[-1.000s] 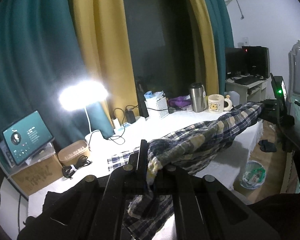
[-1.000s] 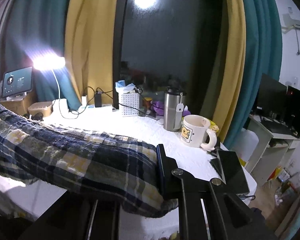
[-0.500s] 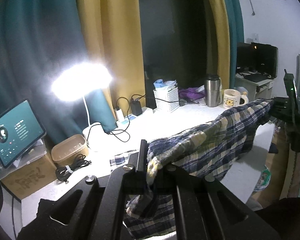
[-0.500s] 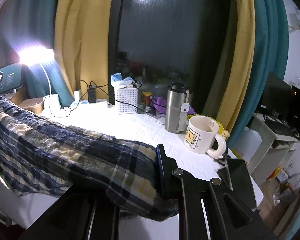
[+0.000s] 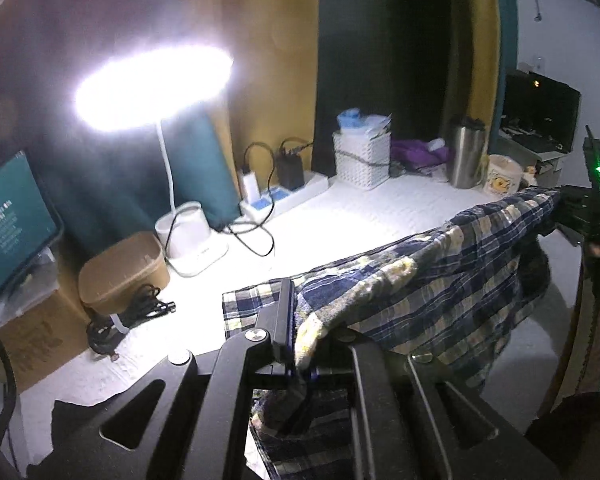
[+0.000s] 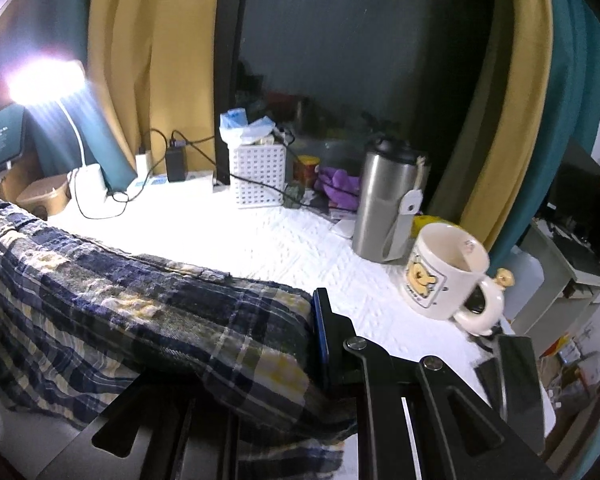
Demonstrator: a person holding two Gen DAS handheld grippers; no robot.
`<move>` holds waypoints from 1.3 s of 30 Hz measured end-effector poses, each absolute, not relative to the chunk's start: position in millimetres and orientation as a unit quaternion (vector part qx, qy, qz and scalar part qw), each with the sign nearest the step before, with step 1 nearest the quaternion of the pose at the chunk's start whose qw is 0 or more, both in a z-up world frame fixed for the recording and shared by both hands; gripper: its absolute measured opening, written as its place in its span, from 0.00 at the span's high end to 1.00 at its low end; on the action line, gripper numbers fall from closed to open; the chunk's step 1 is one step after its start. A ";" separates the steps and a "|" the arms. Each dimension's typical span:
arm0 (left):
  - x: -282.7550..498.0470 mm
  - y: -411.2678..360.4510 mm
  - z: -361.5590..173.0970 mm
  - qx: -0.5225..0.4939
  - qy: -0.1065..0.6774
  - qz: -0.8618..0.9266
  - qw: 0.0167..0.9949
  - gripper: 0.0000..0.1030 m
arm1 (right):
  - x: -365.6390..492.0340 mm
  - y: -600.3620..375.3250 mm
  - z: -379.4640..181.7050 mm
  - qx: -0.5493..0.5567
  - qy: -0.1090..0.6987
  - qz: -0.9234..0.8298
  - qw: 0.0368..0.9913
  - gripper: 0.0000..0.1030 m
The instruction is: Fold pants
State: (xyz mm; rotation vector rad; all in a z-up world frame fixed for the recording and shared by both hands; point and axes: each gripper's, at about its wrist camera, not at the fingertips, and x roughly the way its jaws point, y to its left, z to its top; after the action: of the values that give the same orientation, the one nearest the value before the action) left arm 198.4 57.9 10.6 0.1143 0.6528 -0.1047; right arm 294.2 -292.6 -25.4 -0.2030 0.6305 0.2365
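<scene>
Plaid pants [image 5: 440,280] held stretched above white table [image 5: 360,216].
Left gripper [image 5: 304,344] and right gripper [image 6: 300,344] each clamped on one end, near mug [image 6: 440,272].

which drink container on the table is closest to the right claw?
The white cartoon mug, open-topped, with a handle. It stands nearer the right claw than the taller lidded steel tumbler behind it.

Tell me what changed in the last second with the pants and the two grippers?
Both grippers carried the plaid pants forward over the white table, nearer the lamp and mug. Left gripper and right gripper stayed shut on the pants, stretched between them.
</scene>
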 end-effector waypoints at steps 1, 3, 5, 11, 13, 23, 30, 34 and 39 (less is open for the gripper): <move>204.0 60.4 6.7 0.053 0.326 -0.051 0.942 0.94 | 300.5 -290.1 -30.1 -0.100 0.315 0.116 0.937 0.86; 214.8 65.5 -1.5 0.047 0.336 -0.052 0.939 0.94 | 308.5 -286.8 -35.9 -0.102 0.323 0.116 0.934 0.86; 225.7 69.7 -10.6 0.044 0.347 -0.053 0.936 0.94 | 317.2 -282.6 -43.4 -0.105 0.331 0.116 0.931 0.86; 257.6 82.8 -36.9 0.038 0.379 -0.055 0.923 0.93 | 338.1 -273.7 -65.0 -0.105 0.355 0.117 0.922 0.86; 267.4 88.1 -45.7 0.038 0.389 -0.055 0.919 0.92 | 345.0 -270.8 -70.8 -0.106 0.363 0.118 0.918 0.86; 304.7 114.2 -85.6 0.018 0.433 -0.038 0.900 0.82 | 375.2 -259.4 -96.0 -0.115 0.393 0.114 0.905 0.86; 325.7 130.2 -102.5 0.005 0.451 -0.027 0.892 0.77 | 391.3 -254.7 -106.7 -0.116 0.407 0.103 0.900 0.86; 331.0 138.2 -107.2 0.002 0.458 -0.005 0.889 0.73 | 397.7 -253.2 -108.2 -0.123 0.413 0.097 0.897 0.86; 331.5 159.9 -108.7 -0.017 0.461 0.029 0.887 0.73 | 401.0 -251.2 -105.6 -0.130 0.414 0.092 0.896 0.81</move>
State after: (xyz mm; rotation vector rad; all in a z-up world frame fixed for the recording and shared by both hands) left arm 331.5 159.9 -108.7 -0.0343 0.9583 0.0603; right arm 401.0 -251.2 -105.6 -0.2703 0.8589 0.1897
